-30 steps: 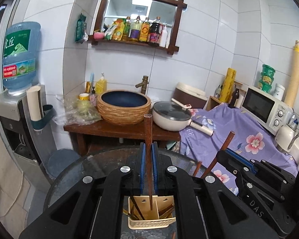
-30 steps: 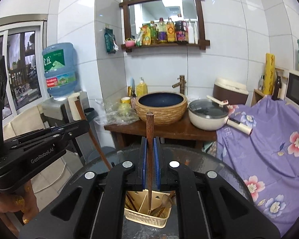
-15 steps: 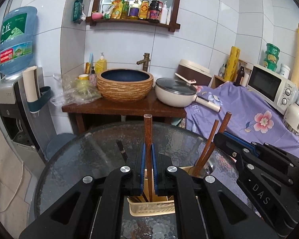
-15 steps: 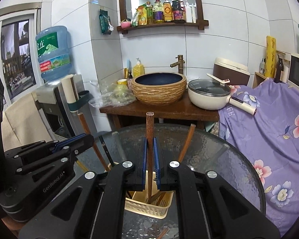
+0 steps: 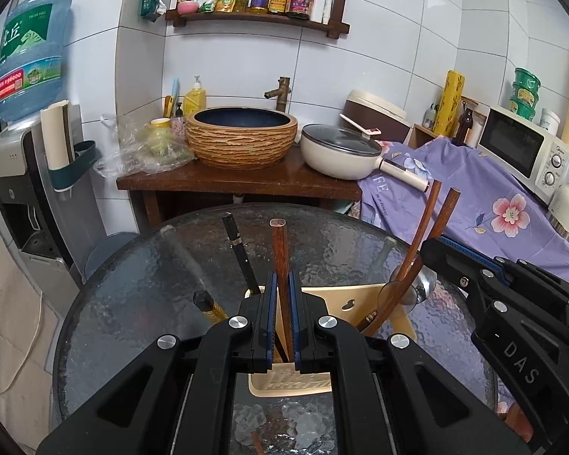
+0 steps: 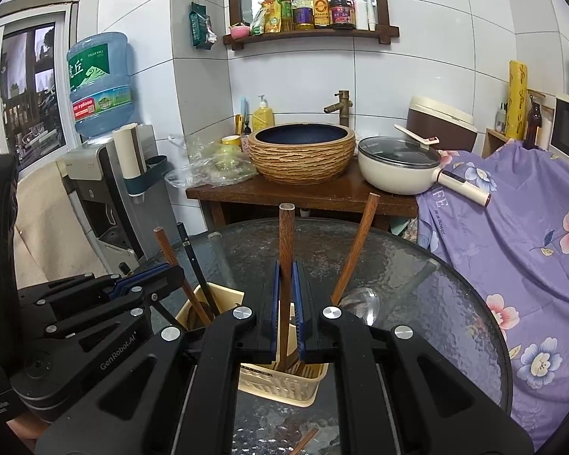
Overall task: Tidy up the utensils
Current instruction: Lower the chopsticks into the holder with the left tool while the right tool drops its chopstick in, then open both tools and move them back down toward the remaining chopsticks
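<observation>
Left gripper and right gripper sit side by side, both angled downward, jaws clamped nearly together.

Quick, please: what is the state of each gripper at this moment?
Left gripper: shut on a brown chopstick.
Right gripper: shut on another brown chopstick.

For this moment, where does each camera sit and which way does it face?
Left wrist: on the left gripper, looking forward and down at the utensil basket; its shut jaws pinch a brown chopstick, and the right gripper shows at the right edge.
Right wrist: on the right gripper, same heading; it also pinches a brown chopstick, and the left gripper shows at the left edge.
Shared: the basket, glass table, sink bowl, pan.
</observation>
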Motion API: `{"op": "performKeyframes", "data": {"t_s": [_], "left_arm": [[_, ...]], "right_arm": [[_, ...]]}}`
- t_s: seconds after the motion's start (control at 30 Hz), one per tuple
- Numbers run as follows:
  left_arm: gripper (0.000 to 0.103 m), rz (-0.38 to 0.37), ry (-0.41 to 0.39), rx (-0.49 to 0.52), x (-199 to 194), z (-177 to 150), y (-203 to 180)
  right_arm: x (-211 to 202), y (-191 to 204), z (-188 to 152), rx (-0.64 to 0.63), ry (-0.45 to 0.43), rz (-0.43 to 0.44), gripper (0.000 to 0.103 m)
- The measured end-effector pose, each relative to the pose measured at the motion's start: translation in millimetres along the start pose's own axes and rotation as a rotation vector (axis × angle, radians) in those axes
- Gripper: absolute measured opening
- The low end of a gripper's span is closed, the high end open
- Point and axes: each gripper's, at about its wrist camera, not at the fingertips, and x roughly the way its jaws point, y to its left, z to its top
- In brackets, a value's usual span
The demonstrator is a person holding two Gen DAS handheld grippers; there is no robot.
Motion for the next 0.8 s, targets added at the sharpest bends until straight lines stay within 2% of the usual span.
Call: {"op": "performKeyframes", "data": {"t_s": [0.13, 0.27, 0.33, 0.37, 0.4, 0.43, 0.5, 0.6, 0.7, 0.8], "left_arm": [[0.008, -0.010, -0.007, -0.004, -4, 0, 1], [0.028, -0.036, -0.062, -0.018, -26, -1, 5], [0.037, -0.053, -0.112, -0.004, -46, -5, 4], [0.046, -0.057, -0.130, 0.004, -53, -7, 4], [0.056, -0.059, -0.153, 0.010, -61, -10, 3], [0.060, -0.060, -0.185, 0.014, -73, -15, 4], [0.076, -0.054, -0.221, 0.007, -89, -28, 5], [0.082, -0.058, -0.208, 0.003, -94, -50, 8], [0.087, -0.027, -0.176, 0.022, -88, -71, 12], [0.087, 0.023, -0.098, 0.074, -72, -97, 13]], "right_arm": [[-4, -4, 1, 0.008, -0.018, -0.002, 0.008], [-19, -10, -3, 0.023, -0.052, 0.009, 0.008], [-34, -13, -6, 0.027, -0.092, 0.028, 0.012], [-43, -14, -9, 0.028, -0.114, 0.030, 0.023], [-51, -15, -13, 0.031, -0.138, 0.030, 0.040], [-58, -15, -16, 0.035, -0.157, 0.032, 0.047], [-71, -15, -26, 0.040, -0.179, 0.038, 0.051], [-79, -12, -48, 0.038, -0.144, 0.035, 0.051], [-78, -7, -77, 0.010, -0.079, 0.012, 0.051], [-64, -2, -107, -0.032, 0.019, -0.020, 0.051]]}}
